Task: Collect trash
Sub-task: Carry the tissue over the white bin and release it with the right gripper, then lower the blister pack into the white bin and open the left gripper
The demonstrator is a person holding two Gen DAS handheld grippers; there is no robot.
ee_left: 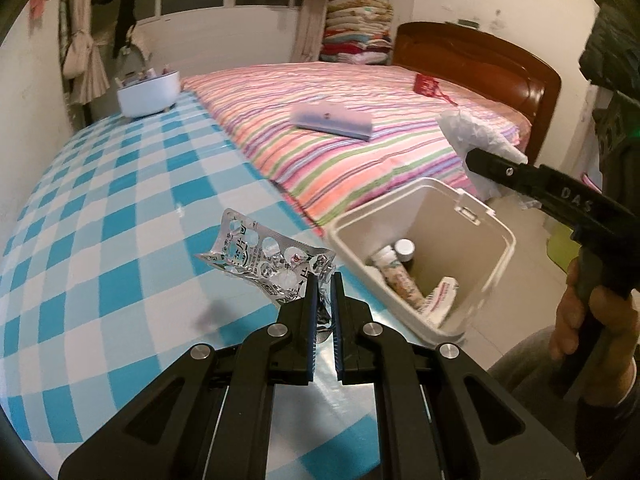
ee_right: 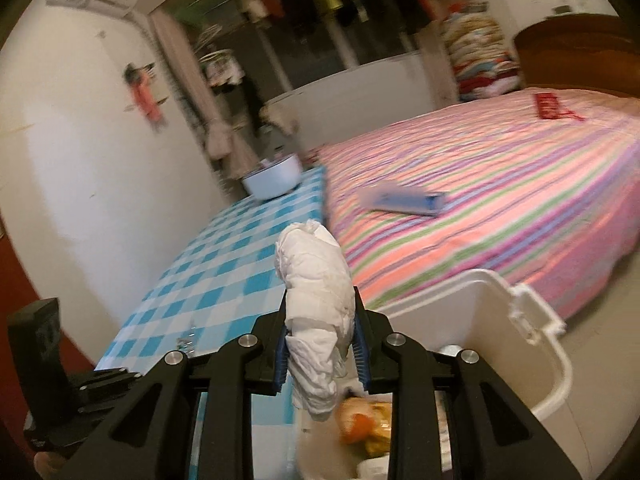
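Note:
My left gripper (ee_left: 324, 280) is shut on a crumpled silver blister pack (ee_left: 264, 258) and holds it above the blue checked table (ee_left: 100, 200), just left of the beige trash bin (ee_left: 496, 236). The bin holds a bottle, a tube and wrappers. My right gripper (ee_right: 320, 308) is shut on a wad of white tissue (ee_right: 316, 276) and holds it over the near rim of the bin (ee_right: 556, 364), where orange peel (ee_right: 360, 424) lies. The right gripper also shows in the left wrist view (ee_left: 472, 160) with the tissue (ee_left: 476, 132), beyond the bin.
A white bowl with items (ee_left: 148, 92) stands at the table's far end. A bed with a striped cover (ee_left: 360, 136) runs beside the table, with a blue folder (ee_left: 332, 118) and a red item (ee_left: 428, 85) on it. A wooden headboard (ee_left: 480, 56) is behind.

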